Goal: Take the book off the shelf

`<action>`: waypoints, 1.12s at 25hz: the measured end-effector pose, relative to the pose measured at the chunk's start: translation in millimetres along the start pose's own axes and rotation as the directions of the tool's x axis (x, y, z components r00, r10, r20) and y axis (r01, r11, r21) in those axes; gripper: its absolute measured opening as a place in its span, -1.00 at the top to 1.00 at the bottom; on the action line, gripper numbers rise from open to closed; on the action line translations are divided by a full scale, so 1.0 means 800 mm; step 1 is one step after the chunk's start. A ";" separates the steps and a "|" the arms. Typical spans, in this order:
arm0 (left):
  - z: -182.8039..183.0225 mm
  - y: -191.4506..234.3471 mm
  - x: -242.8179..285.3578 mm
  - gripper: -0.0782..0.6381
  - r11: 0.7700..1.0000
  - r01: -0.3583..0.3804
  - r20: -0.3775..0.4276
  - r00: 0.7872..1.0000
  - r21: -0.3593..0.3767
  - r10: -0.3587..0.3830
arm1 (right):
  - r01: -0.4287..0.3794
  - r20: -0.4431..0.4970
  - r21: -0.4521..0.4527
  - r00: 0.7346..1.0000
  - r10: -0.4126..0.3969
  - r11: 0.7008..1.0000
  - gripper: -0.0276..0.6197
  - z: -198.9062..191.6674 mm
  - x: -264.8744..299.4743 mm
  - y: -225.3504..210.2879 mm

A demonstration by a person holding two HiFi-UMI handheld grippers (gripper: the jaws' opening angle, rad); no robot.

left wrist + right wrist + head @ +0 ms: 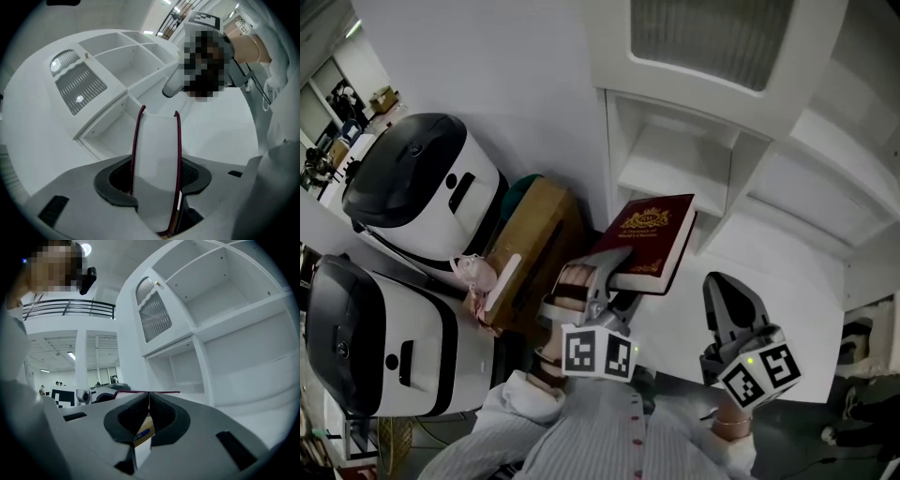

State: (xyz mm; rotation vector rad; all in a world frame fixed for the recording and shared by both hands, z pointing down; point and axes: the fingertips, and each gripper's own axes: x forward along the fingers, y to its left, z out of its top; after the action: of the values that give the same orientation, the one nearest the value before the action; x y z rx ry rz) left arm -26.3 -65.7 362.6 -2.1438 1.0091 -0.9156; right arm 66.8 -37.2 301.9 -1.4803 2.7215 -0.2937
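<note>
left hand-held gripper (pixel 605 281) clamps dark red hardcover book (pixel 647 239), gold crest on cover, white page edges, held in air clear of white shelf (pixel 675 169); right hand-held gripper (pixel 727 300) clenched, empty, alongside

Book (pixel 645 242) before the shelf (pixel 675 178), left of the right gripper (pixel 724 287)

Counted by kind
One book (pixel 647 242), one shelf unit (pixel 670 176), two grippers (left gripper (pixel 612 278), right gripper (pixel 727 286)), two black-and-white machines (pixel 422 187) (pixel 380 337), one cardboard box (pixel 534 234).
</note>
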 end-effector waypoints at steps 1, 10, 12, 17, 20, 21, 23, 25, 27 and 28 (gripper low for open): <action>-0.002 -0.004 -0.003 0.13 1.000 0.007 -0.001 1.000 -0.017 -0.007 | -0.001 -0.001 0.000 1.000 0.001 1.000 0.87 -0.001 -0.002 0.002; 0.001 -0.030 -0.014 0.13 0.973 0.093 0.059 0.995 -0.212 -0.083 | 0.028 -0.009 0.011 1.000 -0.028 1.000 0.87 -0.008 -0.024 -0.006; 0.004 -0.036 -0.016 0.13 0.954 0.127 0.088 0.990 -0.271 -0.106 | 0.042 -0.013 0.012 0.999 -0.041 0.999 0.87 -0.012 -0.032 -0.008; 0.016 -0.060 -0.005 0.14 0.857 0.261 0.199 0.962 -0.445 -0.189 | 0.097 -0.023 0.015 0.995 -0.097 0.995 0.87 -0.018 -0.055 -0.025; 0.035 -0.075 0.008 0.14 0.778 0.361 0.289 0.927 -0.514 -0.239 | 0.143 -0.032 0.015 0.989 -0.143 0.990 0.87 -0.021 -0.073 -0.043; 0.042 -0.082 0.014 0.14 0.752 0.394 0.318 0.913 -0.529 -0.255 | 0.162 -0.036 0.015 0.986 -0.161 0.987 0.87 -0.022 -0.080 -0.050; 0.057 -0.095 0.025 0.14 0.703 0.453 0.367 0.885 -0.548 -0.285 | 0.199 -0.042 0.015 0.979 -0.198 0.980 0.87 -0.025 -0.093 -0.064; 0.070 -0.109 0.035 0.14 0.659 0.505 0.407 0.858 -0.557 -0.313 | 0.227 -0.049 0.016 0.973 -0.226 0.974 0.87 -0.028 -0.104 -0.076; 0.083 -0.122 0.043 0.14 0.617 0.549 0.441 0.832 -0.564 -0.337 | 0.251 -0.055 0.018 0.967 -0.250 0.968 0.87 -0.031 -0.113 -0.087; 0.090 -0.127 0.047 0.14 0.598 0.568 0.456 0.820 -0.566 -0.347 | 0.262 -0.058 0.019 0.964 -0.261 0.965 0.87 -0.032 -0.116 -0.093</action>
State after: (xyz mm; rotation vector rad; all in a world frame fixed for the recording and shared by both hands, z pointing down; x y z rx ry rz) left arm 89.0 -26.4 407.7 -3.1785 0.6762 -0.3922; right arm 176.4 4.9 334.2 -1.8522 2.5468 -0.3812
